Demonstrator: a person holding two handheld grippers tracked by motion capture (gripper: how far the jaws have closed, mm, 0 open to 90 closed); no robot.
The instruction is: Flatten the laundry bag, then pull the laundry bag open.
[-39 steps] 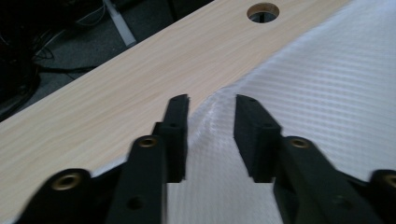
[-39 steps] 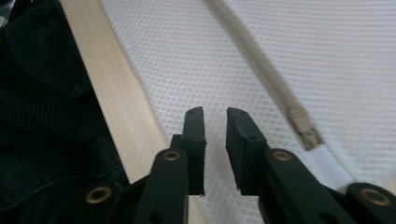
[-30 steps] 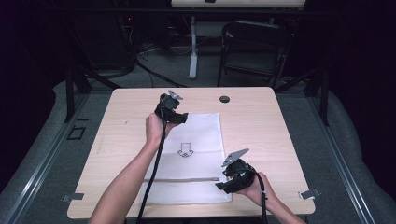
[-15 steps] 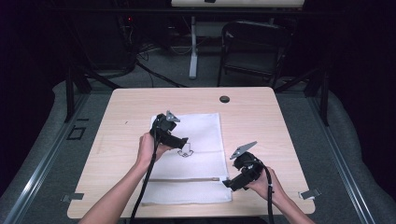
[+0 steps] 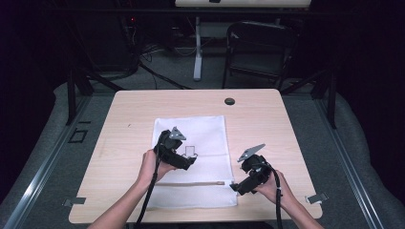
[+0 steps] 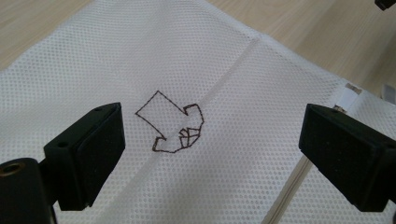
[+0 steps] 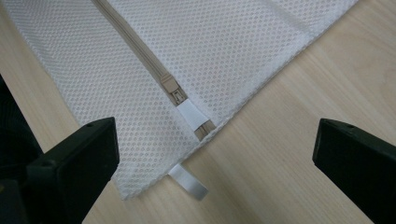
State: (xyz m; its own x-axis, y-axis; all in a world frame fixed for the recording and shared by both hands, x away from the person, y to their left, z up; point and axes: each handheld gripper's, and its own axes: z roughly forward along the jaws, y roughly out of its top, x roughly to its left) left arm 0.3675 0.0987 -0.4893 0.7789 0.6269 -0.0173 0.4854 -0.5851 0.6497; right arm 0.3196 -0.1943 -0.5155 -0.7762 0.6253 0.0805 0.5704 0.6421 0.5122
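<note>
Dark room, cables and a chair behind; light wooden bench with one white mesh bag lying flat on it.

Right tongs: jaws wide apart, just been opening, nothing gripped. Between them, in the right gripper view, lies the bag's near right corner, where the zipper slider sits at its end stop beside a white tab. A second white tab sticks out from under the hem onto the bare wood.

Left tongs: jaws also wide, also just been opening, empty, hanging over the stitched arrow mark mid-bag. No contact with the mesh that I can see.

Key relation: the zipper runs left-right across the bag's near end in the high view, its long axis parallel to the bench's near edge. The slider sits at the right end, straight ahead of the right tongs and well apart from the left tongs (so right is the nearer one for the pull).

Judgement: the next move is probably a grab at the slider with the right while the left pins the mesh.

Count: one bag, one zipper, one slider, two tabs, one arrow mark, one black round cap at the far edge, two tongs.
</note>
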